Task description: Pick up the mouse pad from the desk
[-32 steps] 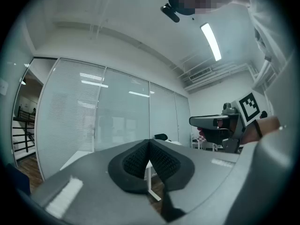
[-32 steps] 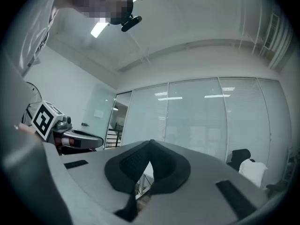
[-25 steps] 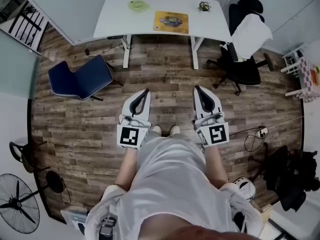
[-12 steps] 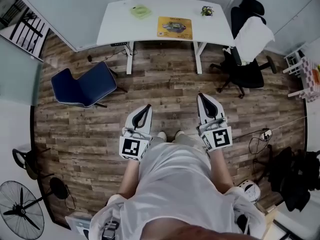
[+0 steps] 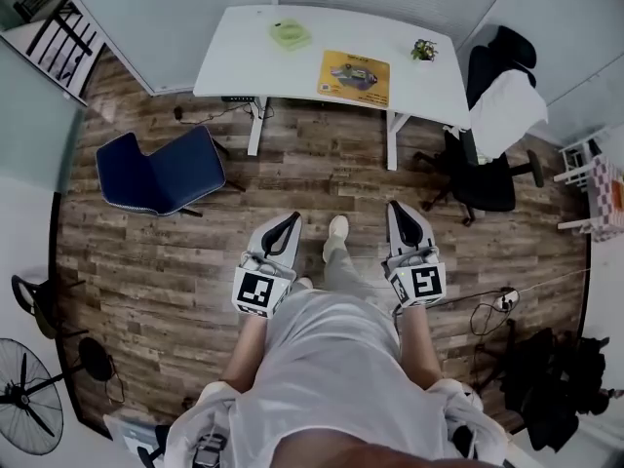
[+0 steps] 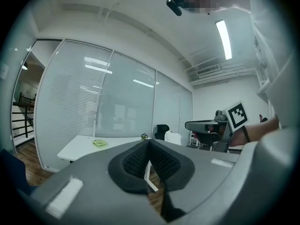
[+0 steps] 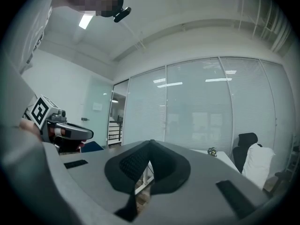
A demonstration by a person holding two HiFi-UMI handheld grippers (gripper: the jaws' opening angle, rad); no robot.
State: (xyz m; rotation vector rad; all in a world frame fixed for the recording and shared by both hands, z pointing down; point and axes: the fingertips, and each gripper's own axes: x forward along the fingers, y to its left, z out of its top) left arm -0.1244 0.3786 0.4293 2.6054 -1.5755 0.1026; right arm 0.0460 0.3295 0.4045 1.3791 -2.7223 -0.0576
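A black floor fan on a stand (image 5: pixel 21 408) stands at the lower left of the wood-plank floor (image 5: pixel 146 261). Further up, a dark blue upholstered chair (image 5: pixel 161 169) sits just off the left front corner of the white rectangular desk (image 5: pixel 244 57).

The left gripper (image 5: pixel 290 219) is held out level over the floor in front of the person in a white shirt (image 5: pixel 331 369). It is well apart from the desk. Its own view shows the two dark pads pressed together with nothing between them.

On the desk, a pale green flat thing (image 5: pixel 289 34) lies near the back edge, left of the middle. The yellow-orange rectangular mouse pad (image 5: pixel 355 74), with a darker picture at its centre, lies flat towards the front edge, right of the middle, and neither tool touches it. A small green potted plant (image 5: pixel 424 50) stands near the back right corner.

The right gripper (image 5: pixel 397 206) is held out beside the left one, also over the floor short of the desk. Its jaws are fully closed too and carry nothing. The person's light shoe (image 5: pixel 337 229) shows on the floor between the two tools.

At the right end of the desk stands a black office chair (image 5: pixel 487 178) with a white cloth (image 5: pixel 505 115) draped over its back.
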